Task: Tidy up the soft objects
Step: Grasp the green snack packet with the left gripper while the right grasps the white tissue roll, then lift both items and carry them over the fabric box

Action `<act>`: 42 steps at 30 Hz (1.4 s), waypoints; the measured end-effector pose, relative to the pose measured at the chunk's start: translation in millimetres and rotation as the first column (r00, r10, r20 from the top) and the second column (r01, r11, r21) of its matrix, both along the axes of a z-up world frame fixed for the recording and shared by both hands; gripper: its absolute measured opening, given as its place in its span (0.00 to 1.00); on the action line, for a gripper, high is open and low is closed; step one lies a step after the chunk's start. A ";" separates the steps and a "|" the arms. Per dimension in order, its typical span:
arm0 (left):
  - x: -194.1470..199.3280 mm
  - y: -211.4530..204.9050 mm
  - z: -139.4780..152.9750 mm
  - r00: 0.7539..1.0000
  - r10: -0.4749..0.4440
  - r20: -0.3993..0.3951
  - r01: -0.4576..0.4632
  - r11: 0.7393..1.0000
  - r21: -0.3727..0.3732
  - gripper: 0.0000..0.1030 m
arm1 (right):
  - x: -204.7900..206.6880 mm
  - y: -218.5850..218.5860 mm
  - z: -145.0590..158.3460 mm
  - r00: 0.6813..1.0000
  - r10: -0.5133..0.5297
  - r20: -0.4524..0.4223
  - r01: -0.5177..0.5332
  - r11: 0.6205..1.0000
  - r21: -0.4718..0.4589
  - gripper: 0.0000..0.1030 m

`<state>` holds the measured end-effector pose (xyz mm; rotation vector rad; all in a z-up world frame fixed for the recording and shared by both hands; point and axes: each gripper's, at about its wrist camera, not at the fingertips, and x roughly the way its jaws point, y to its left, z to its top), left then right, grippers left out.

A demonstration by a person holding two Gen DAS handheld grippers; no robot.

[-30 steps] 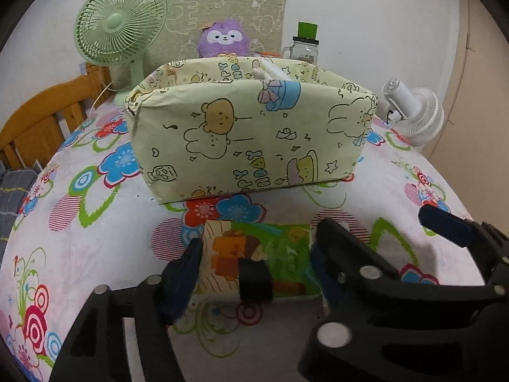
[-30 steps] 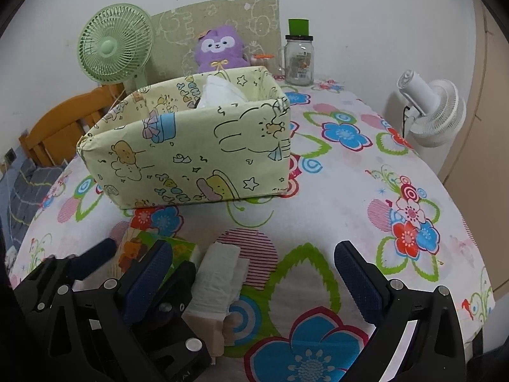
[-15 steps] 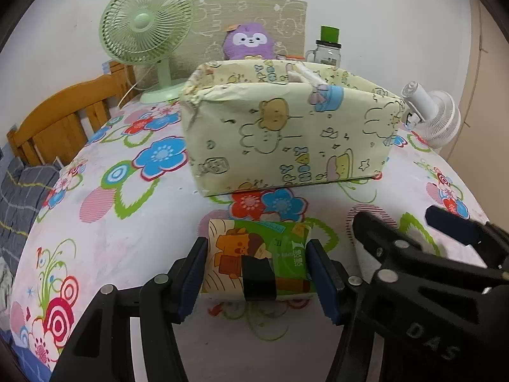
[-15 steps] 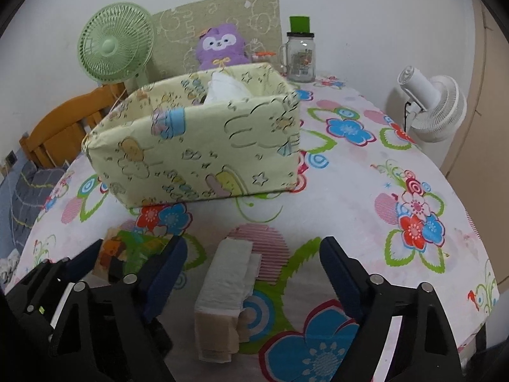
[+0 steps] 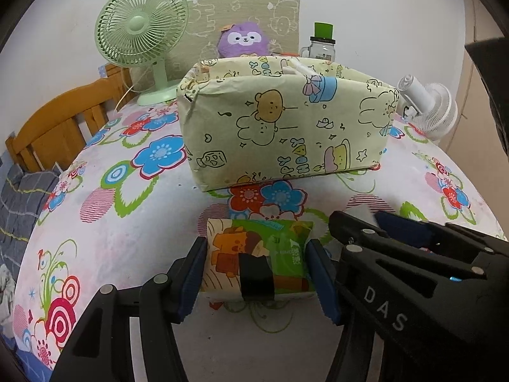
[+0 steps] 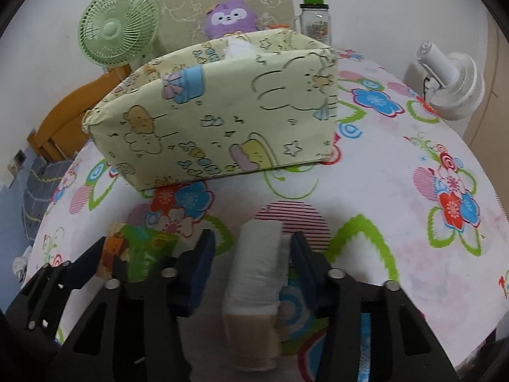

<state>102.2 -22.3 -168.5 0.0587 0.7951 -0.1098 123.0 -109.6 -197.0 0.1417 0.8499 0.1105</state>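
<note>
A green and orange tissue pack lies on the flowered tablecloth, in front of a pale yellow cartoon-print fabric box. My left gripper is shut on the pack, a pad pressing each short side. A rolled white cloth lies to the pack's right. My right gripper straddles the roll with its pads close on both sides, the right one about touching and a gap on the left. The box holds something white. The pack and left gripper also show in the right wrist view.
Behind the box stand a green desk fan, a purple plush toy and a glass jar with a green lid. A white fan sits at the table's right edge. A wooden chair back is at the left.
Both grippers moved forward and closed in. The left jaws came shut on the tissue pack. The right jaws narrowed from wide open to close around the white roll.
</note>
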 end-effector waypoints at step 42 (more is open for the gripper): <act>-40.0 -20.6 113.9 0.977 -0.012 0.215 0.025 0.998 -0.059 0.59 | -56.9 -18.0 123.2 0.966 -0.001 0.259 0.005 1.000 -0.015 0.20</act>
